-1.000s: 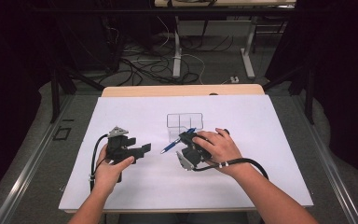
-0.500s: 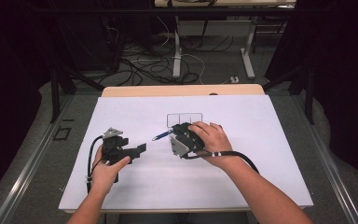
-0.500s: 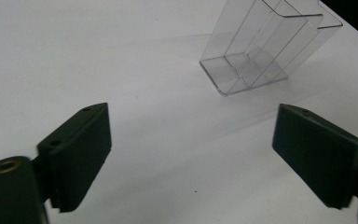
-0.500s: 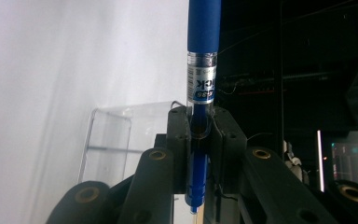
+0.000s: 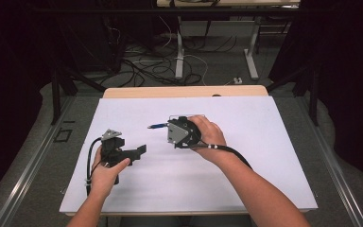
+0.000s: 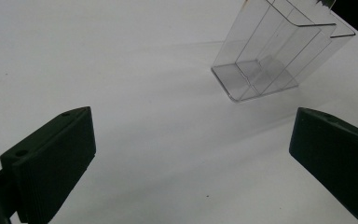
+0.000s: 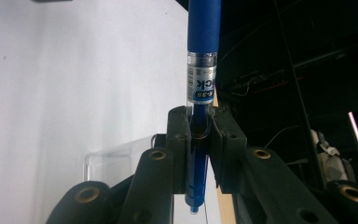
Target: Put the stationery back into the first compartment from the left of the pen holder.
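A blue pen (image 7: 204, 70) is clamped between the jaws of my right gripper (image 7: 199, 140), which is shut on its barrel. In the high view that right gripper (image 5: 169, 128) hovers over the middle of the white table (image 5: 246, 156) with the pen (image 5: 156, 126) pointing left. Just behind it stands a clear plastic holder (image 5: 179, 117). My left gripper (image 5: 139, 151) is at the left, its jaws having just been opening; they now stand wide apart with nothing between them. The left gripper (image 6: 191, 158) faces the empty clear holder (image 6: 270, 51) from a distance.
A wooden strip (image 5: 184, 91) borders the white surface at the far edge. Beyond it lie cables (image 5: 156, 66) and table legs on the floor. A black cable (image 5: 236, 153) trails from the right gripper along the forearm.
The right hand has carried the pen left and toward the far side, in front of the clear holder. The left gripper's jaws have spread wider; that hand stayed put.
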The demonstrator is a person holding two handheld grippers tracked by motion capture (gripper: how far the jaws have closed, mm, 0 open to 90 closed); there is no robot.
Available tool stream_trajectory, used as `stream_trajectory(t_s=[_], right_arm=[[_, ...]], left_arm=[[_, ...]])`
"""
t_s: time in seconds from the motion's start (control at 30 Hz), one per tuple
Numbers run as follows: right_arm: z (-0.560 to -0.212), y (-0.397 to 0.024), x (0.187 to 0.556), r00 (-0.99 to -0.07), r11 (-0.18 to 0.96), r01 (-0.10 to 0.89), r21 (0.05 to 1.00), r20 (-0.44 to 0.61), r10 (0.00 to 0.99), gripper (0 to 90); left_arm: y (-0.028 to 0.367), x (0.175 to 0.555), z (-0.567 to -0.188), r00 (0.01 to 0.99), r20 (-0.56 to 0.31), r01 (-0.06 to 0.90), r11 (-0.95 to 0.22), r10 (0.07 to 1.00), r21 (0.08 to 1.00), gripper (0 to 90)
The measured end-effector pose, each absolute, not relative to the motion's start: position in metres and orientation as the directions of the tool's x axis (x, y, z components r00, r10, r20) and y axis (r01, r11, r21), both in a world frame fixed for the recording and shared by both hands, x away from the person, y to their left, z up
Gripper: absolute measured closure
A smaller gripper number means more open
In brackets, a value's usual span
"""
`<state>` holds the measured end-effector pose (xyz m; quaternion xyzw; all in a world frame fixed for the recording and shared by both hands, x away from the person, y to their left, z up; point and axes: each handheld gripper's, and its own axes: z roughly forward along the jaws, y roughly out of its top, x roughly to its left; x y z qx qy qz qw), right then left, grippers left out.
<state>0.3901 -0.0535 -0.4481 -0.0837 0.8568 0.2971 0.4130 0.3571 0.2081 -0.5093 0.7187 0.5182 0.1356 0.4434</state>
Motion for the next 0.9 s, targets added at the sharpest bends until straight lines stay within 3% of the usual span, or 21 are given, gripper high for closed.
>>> stream_trajectory(t_s=[0.3, 0.53, 0.9], right_arm=[[-0.445, -0.046, 0.405, -0.71, 0.751, -0.304, 0.586, -0.665, 0.232, 79.2], [-0.446, -0.039, 0.416, -0.748, 0.712, -0.262, 0.652, -0.603, 0.277, 79.1], [-0.454, -0.039, 0.433, -0.806, 0.629, -0.112, 0.769, -0.441, 0.394, 79.1]], left_arm=[[0.211, 0.356, -0.509, 0.412, -0.247, 0.624, -0.074, 0.877, 0.778, 0.1], [0.212, 0.354, -0.509, 0.436, -0.227, 0.607, -0.098, 0.871, 0.789, 0.1], [0.214, 0.354, -0.509, 0.432, -0.229, 0.608, -0.094, 0.872, 0.788, 0.1]])
